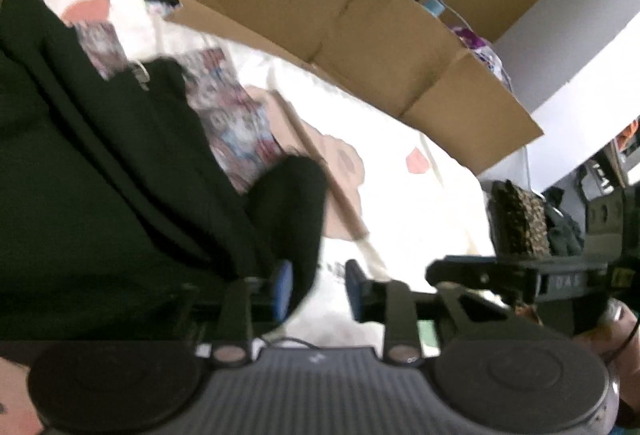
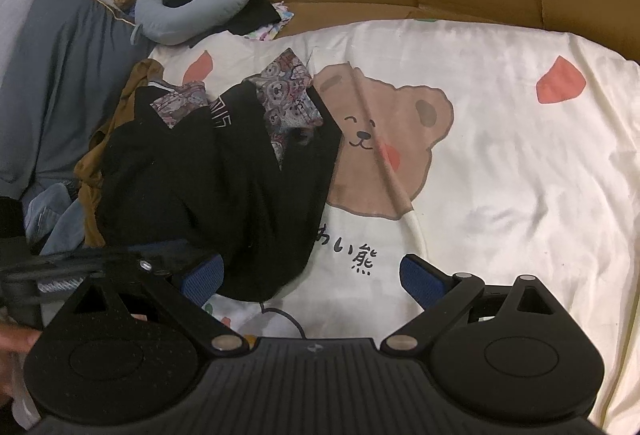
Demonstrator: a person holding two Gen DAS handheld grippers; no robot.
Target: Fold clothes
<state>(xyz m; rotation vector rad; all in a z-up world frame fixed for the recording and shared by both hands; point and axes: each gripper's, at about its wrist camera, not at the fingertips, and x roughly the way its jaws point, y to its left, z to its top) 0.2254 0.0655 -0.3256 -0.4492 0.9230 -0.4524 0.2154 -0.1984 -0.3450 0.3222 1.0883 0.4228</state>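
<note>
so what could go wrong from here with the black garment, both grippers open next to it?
1. The black garment lies bunched over a patterned cloth and a brown one; a pinch may lift several layers.
2. The left gripper is open with a black fold against one pad only, so closing could catch just an edge that slips out.
3. The right gripper is open over the bear sheet; closing low may snag the sheet.
</note>
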